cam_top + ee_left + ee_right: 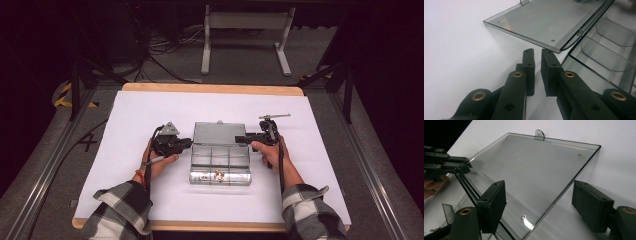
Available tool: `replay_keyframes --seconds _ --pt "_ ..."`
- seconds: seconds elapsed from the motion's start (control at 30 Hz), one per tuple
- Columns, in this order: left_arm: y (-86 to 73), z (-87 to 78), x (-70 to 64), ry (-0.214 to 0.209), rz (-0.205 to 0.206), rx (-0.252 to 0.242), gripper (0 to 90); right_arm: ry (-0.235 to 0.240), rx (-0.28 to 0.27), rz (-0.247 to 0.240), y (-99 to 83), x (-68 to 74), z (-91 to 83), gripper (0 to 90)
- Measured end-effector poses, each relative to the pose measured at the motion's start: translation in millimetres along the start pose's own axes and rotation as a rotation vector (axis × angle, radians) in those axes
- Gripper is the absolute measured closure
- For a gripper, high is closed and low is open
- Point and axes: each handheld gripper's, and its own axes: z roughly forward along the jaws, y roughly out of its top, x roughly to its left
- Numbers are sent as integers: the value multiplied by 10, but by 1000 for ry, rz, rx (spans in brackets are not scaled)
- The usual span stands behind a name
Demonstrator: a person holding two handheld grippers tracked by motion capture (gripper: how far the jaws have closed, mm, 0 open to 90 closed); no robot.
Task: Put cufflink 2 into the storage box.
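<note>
Clear plastic is what I am working with: a compartment box [220, 162] lies at the middle of the desk [130, 115], which is covered in white, and its lid [218, 133] is folded back flat on the far side. In the high view I see the front row of compartments nearest me, and a few small brownish bits [218, 174] lie in the middle one.

My left tongs [187, 142] sit at the box's left edge, right at the hinge line. In the left gripper view the two black pads [528, 67] stand close together with a narrow gap between them, gripping nothing, and their tips are just beneath the lid's [544, 21] near corner.

My right tongs [241, 139] come in from the right side, at the same hinge line. In the right gripper view they are spread wide, with one pad [492, 203] over the lid [529, 175] near the hinge and the other off its side edge above the white cover. I cannot tell whether either pad touches the plastic. A small tab [539, 134] sticks out from the lid's far edge.
</note>
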Motion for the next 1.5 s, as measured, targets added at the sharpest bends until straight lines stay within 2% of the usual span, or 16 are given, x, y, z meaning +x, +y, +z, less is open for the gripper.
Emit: replay_keyframes --seconds 0.07,0.27,0.4,0.43,0.57,0.67,0.7,0.8,1.03,1.1,1.2,1.23,1.27,1.3,1.37,1.5 --pt "4 9 -5 1 4 1 819 40 0 20 -15 -14 23 284" --pt "12 16 -20 12 19 8 819 26 -2 13 -12 5 19 297" --pt "24 8 -31 17 29 6 847 22 -17 -24 0 55 -13 364" --pt "27 12 -35 19 30 6 858 2 -22 -50 7 83 -26 371" --pt "38 10 -47 16 48 11 884 -9 -44 -70 3 116 -65 430" --pt "42 -4 -33 7 33 4 890 -40 -60 -118 8 163 -107 473" --pt "42 -4 -33 7 33 4 882 -40 -60 -118 8 163 -107 473" --pt "49 -15 -28 15 29 -4 861 -69 -85 -173 6 220 -165 527" --pt "84 -83 -22 18 10 -40 849 -81 -115 -220 -14 256 -243 605" --pt "107 -119 -12 29 8 -54 821 -85 -122 -230 -15 264 -260 628" --pt "147 -150 -23 65 -6 -73 663 -96 -142 -263 -30 293 -301 661" --pt "155 -164 -31 43 -4 -93 663 -96 -142 -263 -30 293 -301 661" --pt "172 -176 -55 41 2 -108 639 -97 -143 -268 -32 296 -304 665" --pt "194 -179 -82 65 18 -106 603 -97 -145 -270 -33 296 -311 674" --pt "213 -180 -107 32 13 -128 560 -98 -151 -273 -37 302 -323 682" --pt "244 -152 -151 31 23 -118 539 -126 -161 -312 -53 345 -330 681"
